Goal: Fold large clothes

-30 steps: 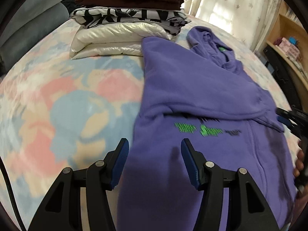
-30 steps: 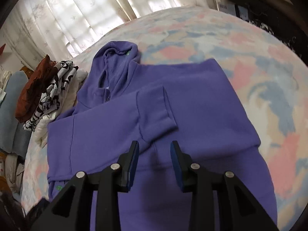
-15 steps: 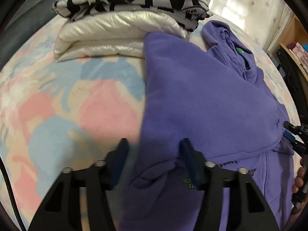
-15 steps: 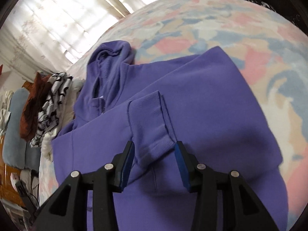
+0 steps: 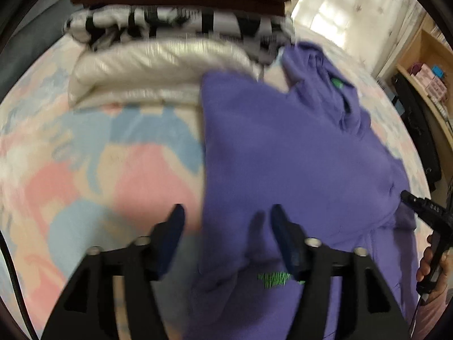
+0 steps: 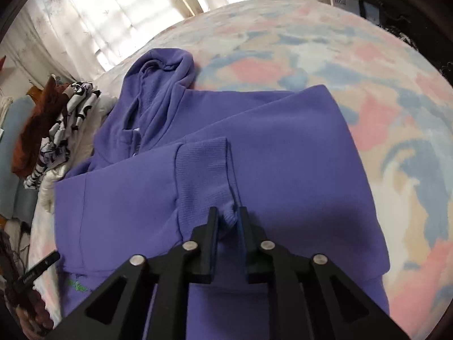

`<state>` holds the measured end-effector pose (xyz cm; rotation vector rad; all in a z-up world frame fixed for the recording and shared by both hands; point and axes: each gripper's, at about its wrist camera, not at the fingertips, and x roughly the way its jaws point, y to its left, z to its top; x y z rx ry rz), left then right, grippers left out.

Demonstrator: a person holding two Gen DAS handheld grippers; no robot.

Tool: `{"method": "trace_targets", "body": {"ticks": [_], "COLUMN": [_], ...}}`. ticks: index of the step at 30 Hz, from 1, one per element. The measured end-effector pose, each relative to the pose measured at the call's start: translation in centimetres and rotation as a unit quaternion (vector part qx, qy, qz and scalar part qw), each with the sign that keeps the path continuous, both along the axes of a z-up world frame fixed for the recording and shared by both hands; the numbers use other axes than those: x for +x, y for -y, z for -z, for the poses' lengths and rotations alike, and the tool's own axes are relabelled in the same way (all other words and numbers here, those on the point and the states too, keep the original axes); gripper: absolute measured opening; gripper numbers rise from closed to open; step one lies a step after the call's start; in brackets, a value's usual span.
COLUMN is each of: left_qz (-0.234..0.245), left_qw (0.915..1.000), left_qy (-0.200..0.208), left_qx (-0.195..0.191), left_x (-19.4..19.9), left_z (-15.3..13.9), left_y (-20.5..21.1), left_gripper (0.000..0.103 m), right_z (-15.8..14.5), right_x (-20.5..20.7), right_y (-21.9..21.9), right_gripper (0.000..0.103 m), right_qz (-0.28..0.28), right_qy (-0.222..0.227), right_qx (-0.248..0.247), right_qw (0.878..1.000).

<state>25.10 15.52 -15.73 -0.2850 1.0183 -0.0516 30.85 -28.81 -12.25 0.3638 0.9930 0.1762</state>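
Your right tool (image 6: pixel 228 219) has just been closing and now pinches the corner of the ribbed cuff (image 6: pixel 203 167); your left tool (image 5: pixel 225 226) has just been opening and stands open over the hoodie's left edge, gripping nothing. On the bed (image 5: pixel 85 170) the hoodie (image 5: pixel 283 147) lies flat beside the folded stack (image 5: pixel 170 42), one sleeve laid across its chest. It looks like thick, soft fleece: limp, bulky, likely to sag. Take it by edges, hem or cuff, where the doubled cloth should hold.
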Motion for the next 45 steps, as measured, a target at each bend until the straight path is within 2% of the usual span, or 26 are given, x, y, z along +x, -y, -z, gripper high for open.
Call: {"method": "trace_targets", "body": {"ticks": [1,2,3,8,11,14,16,18,20,21,22,24,25,26,28,30,31,33,35,37,38,40,42,45], "left_qz": [0.004,0.009,0.011,0.016,0.013,0.014,0.01,0.005,0.011,0.016,0.007,0.007,0.014,0.021,0.037,0.044,0.042,0.032,0.026,0.021,0.02,0.009,0.0,-0.008], "left_qw": [1.0,0.9999,0.9999,0.9991,0.9991,0.9978,0.9957,0.9944,0.9922,0.9914,0.9937,0.9943,0.9913,0.9877,0.9744,0.9629,0.9618,0.9652,0.9683,0.9648,0.9627,0.9613,0.9614,0.9664], "left_qy": [0.006,0.01,0.011,0.008,0.003,-0.008,0.0,0.013,0.031,0.033,0.049,0.091,0.13,0.155,0.209,0.225,0.214,0.176,0.143,0.135,0.138,0.138,0.146,0.147], "left_qx": [-0.002,-0.006,-0.006,-0.039,-0.04,-0.065,-0.093,-0.105,-0.121,-0.125,-0.101,-0.055,-0.013,0.012,0.075,0.143,0.166,0.191,0.203,0.225,0.231,0.238,0.233,0.21], "left_x": [0.7,1.6,2.5,8.1,10.6,12.1,12.3,12.3,12.0,11.8,11.3,10.1,8.9,8.2,6.2,5.8,6.3,7.8,9.3,9.6,9.4,8.7,7.6,5.8], "left_z": [-0.4,-0.7,-0.8,0.3,1.7,3.5,4.2,4.4,4.2,4.0,3.1,1.2,-0.6,-1.8,-3.9,-4.0,-3.5,-1.4,0.5,1.2,0.9,-0.3,-1.7,-3.8], "left_y": [-0.2,-0.5,-0.6,-2.1,-2.6,-3.5,-4.0,-4.1,-3.7,-3.3,-2.5,-0.9,0.5,1.6,3.4,4.9,5.4,5.3,5.6,6.2,6.4,6.5,6.0,5.5], "left_gripper": [0.068,0.068,0.068,0.068,0.068,0.069,0.069,0.067,0.033,0.021,0.015,0.013,0.013,0.013,0.013,0.013,0.013,0.013,0.015,0.022,0.024,0.041,0.047,0.047], "right_z": [-0.3,-0.8,-1.0,-0.8,0.3,1.4,1.6,1.7,1.7,1.7,1.6,1.4,1.3,1.1,0.5,0.2,0.4,1.5,2.3,1.8,1.4,0.4,-0.9,-2.4], "right_x": [0.0,0.3,0.6,3.7,5.2,5.8,5.7,5.5,5.3,5.2,5.1,4.8,4.7,4.4,3.8,3.4,3.5,4.1,4.4,4.1,3.7,2.9,1.7,-0.2], "right_y": [0.1,0.2,0.2,-1.5,-2.5,-3.0,-3.2,-3.4,-3.6,-3.6,-3.6,-3.6,-3.6,-3.7,-4.0,-4.7,-4.9,-5.2,-5.0,-4.8,-4.6,-4.2,-3.7,-3.4], "right_gripper": [0.039,0.051,0.056,0.056,0.056,0.056,0.057,0.057,0.057,0.057,0.056,0.056,0.056,0.056,0.056,0.056,0.056,0.056,0.056,0.056,0.056,0.056,0.056,0.056], "right_qz": [-0.002,-0.004,-0.005,-0.033,-0.045,-0.051,-0.055,-0.061,-0.067,-0.069,-0.07,-0.071,-0.07,-0.071,-0.074,-0.078,-0.075,-0.06,-0.056,-0.052,-0.05,-0.046,-0.043,-0.048], "right_qy": [0.007,0.018,0.025,0.022,0.009,0.001,0.009,0.017,0.022,0.024,0.025,0.028,0.031,0.036,0.056,0.073,0.073,0.054,0.043,0.04,0.039,0.049,0.067,0.081], "right_qx": [0.012,0.024,0.025,0.018,0.005,-0.004,-0.012,-0.021,-0.028,-0.03,-0.032,-0.037,-0.041,-0.044,-0.056,-0.081,-0.095,-0.134,-0.13,-0.124,-0.121,-0.125,-0.142,-0.146], "right_qw": [1.0,1.0,0.999,0.999,0.999,0.999,0.998,0.998,0.997,0.997,0.997,0.996,0.996,0.996,0.994,0.991,0.99,0.988,0.989,0.99,0.991,0.99,0.987,0.985]}}
